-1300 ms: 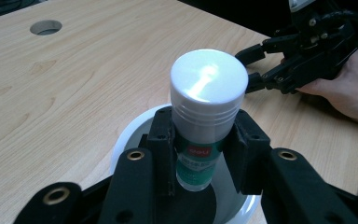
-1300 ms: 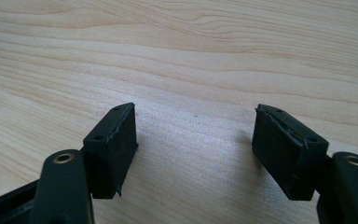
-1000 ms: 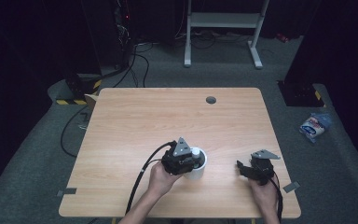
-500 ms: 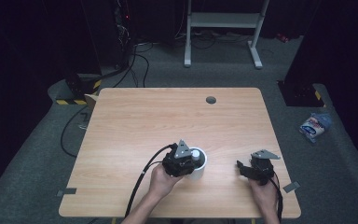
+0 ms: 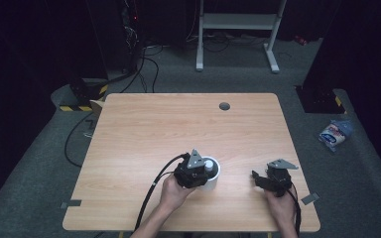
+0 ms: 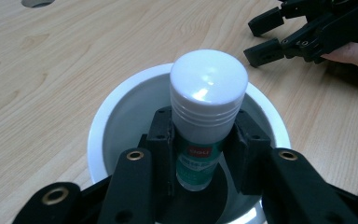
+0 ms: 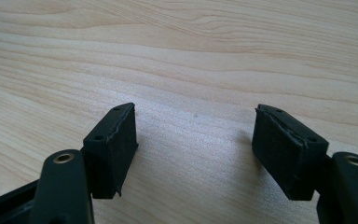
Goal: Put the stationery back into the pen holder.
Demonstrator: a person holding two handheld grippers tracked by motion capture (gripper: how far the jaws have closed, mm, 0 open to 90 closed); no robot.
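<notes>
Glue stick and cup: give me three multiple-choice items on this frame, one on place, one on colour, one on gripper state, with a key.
1. Where is the glue stick?
A. Flat on the table
B. In the white cup
C. Between the right gripper's jaws

2. What colour is the glue stick's cap?
A. White
B. Red
C. Black

3. How does the right gripper stand?
A. Shut on the cup
B. Shut on nothing
C. Open, with bare table between its jaws

Key: 1 B, the left gripper clamps the stick with its lower end inside the cup; 2 A, the domed cap is white; 3 C, the right gripper view shows the pads wide apart.
</notes>
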